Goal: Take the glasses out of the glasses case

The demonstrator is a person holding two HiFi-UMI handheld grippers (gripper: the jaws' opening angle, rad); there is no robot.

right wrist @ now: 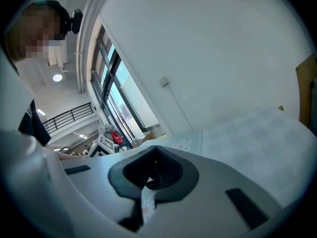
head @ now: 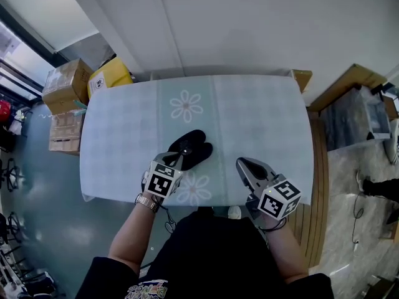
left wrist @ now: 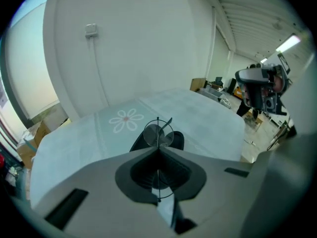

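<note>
Far left: cardboard boxes (head: 65, 83) and a yellow box (head: 111, 75) are seen stacked on the floor beside the table (head: 262, 123).
Table: it is covered by a pale checked cloth printed with daisy motifs.
Left gripper (head: 179, 161): it is held low over the near edge, with its jaws brought together on the thin wire frame of the glasses (left wrist: 157, 134).
Glasses: they are pinched edge-on at the jaw tips, and one round lens is seen standing clear above them in the left gripper view.
Glasses case (head: 193, 147): the black case is seen lying on the cloth directly beyond the left gripper's tips, just behind the held lens.
Right gripper (head: 240, 164): it is held to the right, apart from the case. Its jaws are closed, with nothing caught between them.
</note>
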